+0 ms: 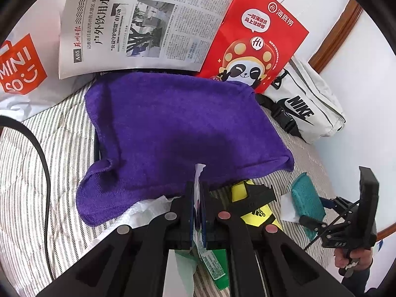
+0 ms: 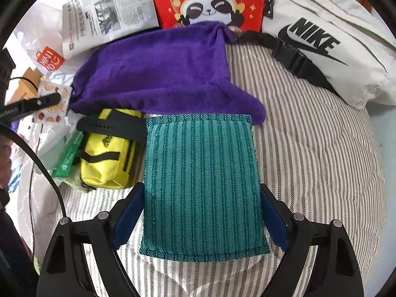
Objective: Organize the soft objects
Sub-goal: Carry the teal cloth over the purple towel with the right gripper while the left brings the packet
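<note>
Cloth (image 2: 203, 185) lengthwise between gripper (image 2: 201, 212) fingers

Bright even daylight, soft shadows, heavy fisheye distortion, dark vignetted corners

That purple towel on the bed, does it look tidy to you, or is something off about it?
It looks untidy. The purple towel lies rumpled and crooked on the striped bedding, one corner draped over the yellow pouch, another riding up against the red panda bag. The teal cloth lies flat between the right gripper's open jaws.
</note>
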A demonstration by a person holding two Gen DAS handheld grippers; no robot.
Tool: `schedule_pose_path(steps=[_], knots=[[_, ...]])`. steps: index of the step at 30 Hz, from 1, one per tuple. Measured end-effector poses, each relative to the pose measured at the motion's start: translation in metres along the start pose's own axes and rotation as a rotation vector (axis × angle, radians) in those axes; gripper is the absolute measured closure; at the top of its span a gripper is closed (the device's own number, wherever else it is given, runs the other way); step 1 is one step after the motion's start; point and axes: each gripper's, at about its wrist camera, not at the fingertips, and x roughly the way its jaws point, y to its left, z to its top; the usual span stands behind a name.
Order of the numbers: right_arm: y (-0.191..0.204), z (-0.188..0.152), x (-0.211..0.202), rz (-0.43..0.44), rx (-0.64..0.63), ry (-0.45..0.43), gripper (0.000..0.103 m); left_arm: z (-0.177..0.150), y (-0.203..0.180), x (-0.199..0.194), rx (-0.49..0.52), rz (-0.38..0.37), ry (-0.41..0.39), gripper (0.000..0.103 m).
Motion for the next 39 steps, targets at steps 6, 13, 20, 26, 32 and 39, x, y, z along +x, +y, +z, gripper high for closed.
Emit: schedule_pose_path(steps=[6, 13, 20, 26, 32, 39], knots=[[0.003, 0.011, -0.019, 0.001, -0.006, -0.05, 0.016, 0.0, 0.001, -0.001, -0.005, -0.002, -0.003, 0.098], [0.007, 0.038, -0.023, 0.01, -0.005, -0.094, 0.016, 0.006, 0.004, -0.007, -0.016, 0.003, -0.019, 0.098], [0.022, 0.076, -0.014, 0.042, -0.019, -0.125, 0.016, 0.016, 0.011, -0.008, -0.015, 0.014, -0.024, 0.098], [0.04, 0.115, 0.0, 0.059, -0.048, -0.14, 0.016, 0.032, 0.022, -0.003, -0.037, 0.025, -0.024, 0.098], [0.041, 0.152, 0.02, 0.034, -0.071, -0.132, 0.016, 0.055, 0.031, 0.01, -0.038, 0.03, -0.015, 0.098], [0.032, 0.181, 0.057, 0.013, -0.075, -0.075, 0.016, 0.084, 0.041, 0.037, -0.042, 0.031, 0.009, 0.098]])
